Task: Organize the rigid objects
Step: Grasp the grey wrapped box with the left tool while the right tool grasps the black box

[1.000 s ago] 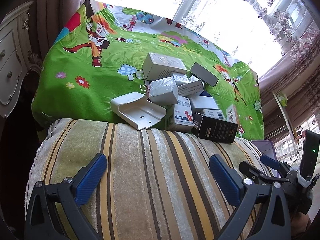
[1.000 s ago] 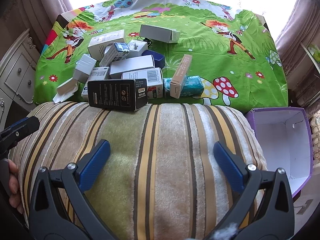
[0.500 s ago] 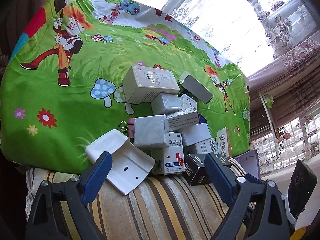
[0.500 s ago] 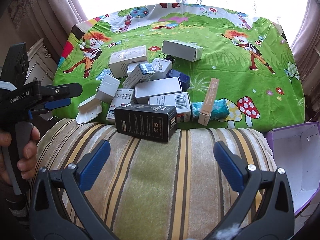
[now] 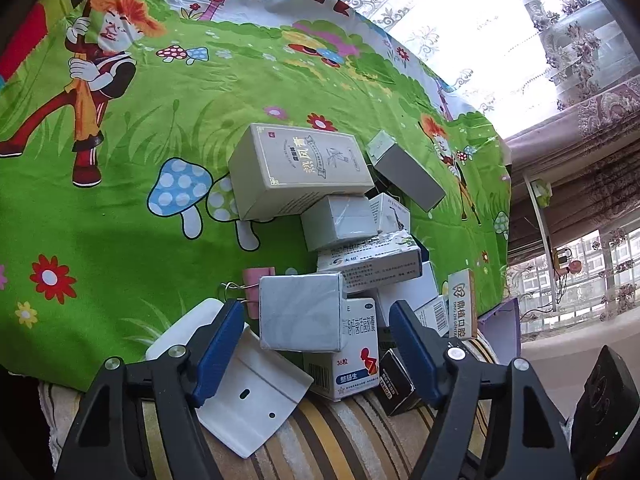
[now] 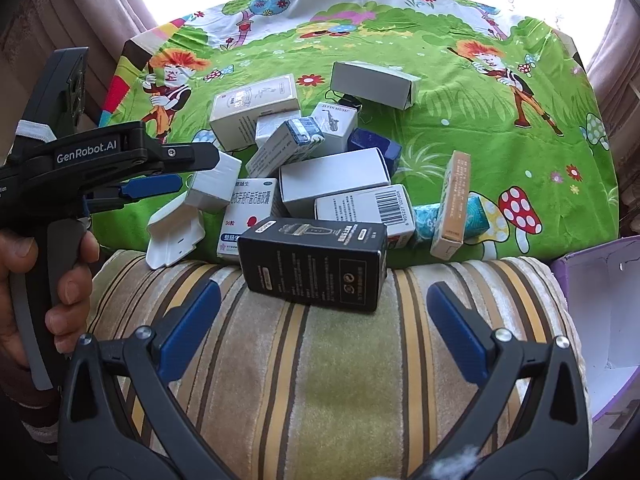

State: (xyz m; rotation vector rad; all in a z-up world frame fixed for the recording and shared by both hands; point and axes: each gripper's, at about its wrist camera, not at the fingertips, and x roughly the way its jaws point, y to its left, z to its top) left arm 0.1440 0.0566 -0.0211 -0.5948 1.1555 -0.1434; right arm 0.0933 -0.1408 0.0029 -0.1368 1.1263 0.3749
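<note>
**Cardboard boxes piled at the sheet's near edge, left fingers closing around a grey one**

Cardboard is nearly everything here: light, stiff, hollow cartons that will dent if squeezed hard, best taken across two flat opposite faces. They lie heaped on a green cartoon sheet, the pile running up to its near edge, where a striped cushion begins. A purple bin stands open by the cushion's right end.

Largest is the black box, resting half on the cushion, glossy and probably slick; its small print is unreadable. The cream box farther in carries gold Chinese characters. A white box reads "JI YIN MUSIC". The medicine box shows "36粒" and a red figure. The grey box, wrapped in film, sits on top of the pile's near left side, easy to lift clear.

The left gripper is closing its fingers, the grey box between them; whether they touch it I cannot tell. Its body reads "GenRobot.AI". The right gripper hangs over the cushion, fingers spread and empty.

A white plastic bracket and pink clip lie beside the grey box.
</note>
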